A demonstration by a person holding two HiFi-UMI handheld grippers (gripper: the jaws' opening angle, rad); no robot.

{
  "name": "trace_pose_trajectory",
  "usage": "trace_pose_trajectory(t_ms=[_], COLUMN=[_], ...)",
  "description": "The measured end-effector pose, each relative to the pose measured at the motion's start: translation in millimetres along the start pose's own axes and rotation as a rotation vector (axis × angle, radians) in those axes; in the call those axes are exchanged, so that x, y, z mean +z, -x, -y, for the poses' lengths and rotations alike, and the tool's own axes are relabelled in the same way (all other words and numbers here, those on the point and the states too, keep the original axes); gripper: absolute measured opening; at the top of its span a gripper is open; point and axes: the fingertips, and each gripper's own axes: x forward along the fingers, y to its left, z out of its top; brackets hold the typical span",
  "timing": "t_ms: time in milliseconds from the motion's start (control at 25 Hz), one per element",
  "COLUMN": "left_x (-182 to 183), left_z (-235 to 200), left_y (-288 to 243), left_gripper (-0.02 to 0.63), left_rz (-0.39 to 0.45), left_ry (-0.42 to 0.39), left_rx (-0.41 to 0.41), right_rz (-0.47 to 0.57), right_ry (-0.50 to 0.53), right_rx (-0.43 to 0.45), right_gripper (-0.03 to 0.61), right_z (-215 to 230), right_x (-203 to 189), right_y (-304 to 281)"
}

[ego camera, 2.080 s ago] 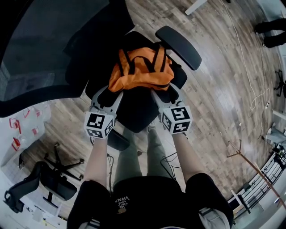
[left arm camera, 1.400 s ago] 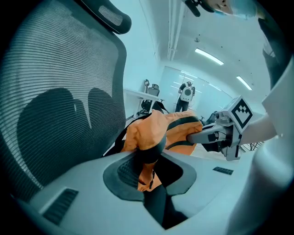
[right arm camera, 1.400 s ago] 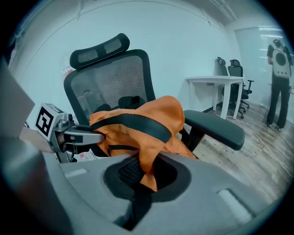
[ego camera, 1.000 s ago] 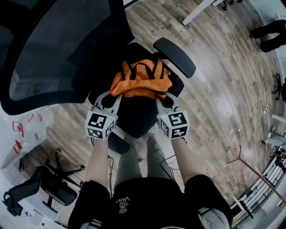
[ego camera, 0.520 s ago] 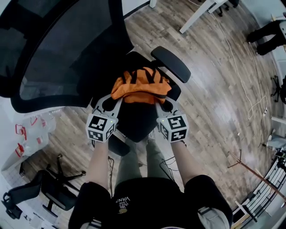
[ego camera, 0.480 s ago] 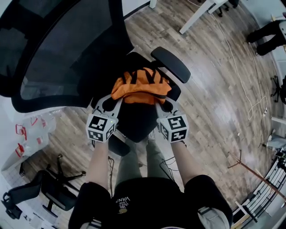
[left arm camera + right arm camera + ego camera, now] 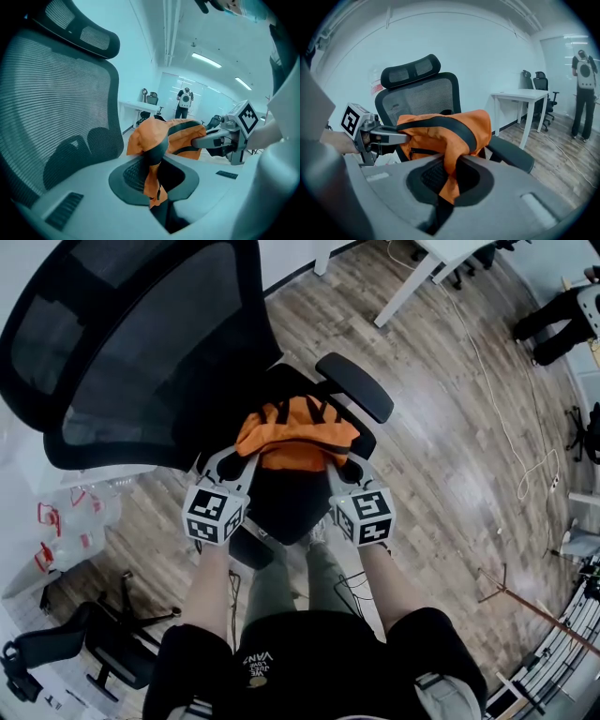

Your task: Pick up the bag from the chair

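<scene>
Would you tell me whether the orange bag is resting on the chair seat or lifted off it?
Lifted, it appears: the bag hangs between the left gripper and right gripper, both clamped on its fabric, above the armrest.

In the head view the tips of the left gripper (image 7: 241,456) and the right gripper (image 7: 338,462) vanish under the edge of the orange bag (image 7: 297,432), which also covers the middle of the seat of the chair (image 7: 141,362) (the backrest's top runs off the picture's upper edge). In each gripper view the pinched fabric covers the pads, and the standing person (image 7: 583,101) far off is too small to make out in detail.
</scene>
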Motion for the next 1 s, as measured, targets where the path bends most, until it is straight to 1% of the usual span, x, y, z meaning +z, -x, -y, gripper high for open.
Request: trace_pose_trajectory(t_ms=[280, 1000], left_x=[22, 87], left_z=[6, 33], left_y=[16, 63], left_gripper=[0.044, 0.043], left_rz=[0.019, 0.098], left_ry=[-0.009, -0.075], left_rx=[0.002, 0.013], right_rz=[0.029, 0.135], right_ry=[0.013, 0.065], right_rx=[-0.003, -0.023], right_gripper=[0.008, 0.006], right_z=[-8, -29], right_x=[22, 79], right_y=[17, 74])
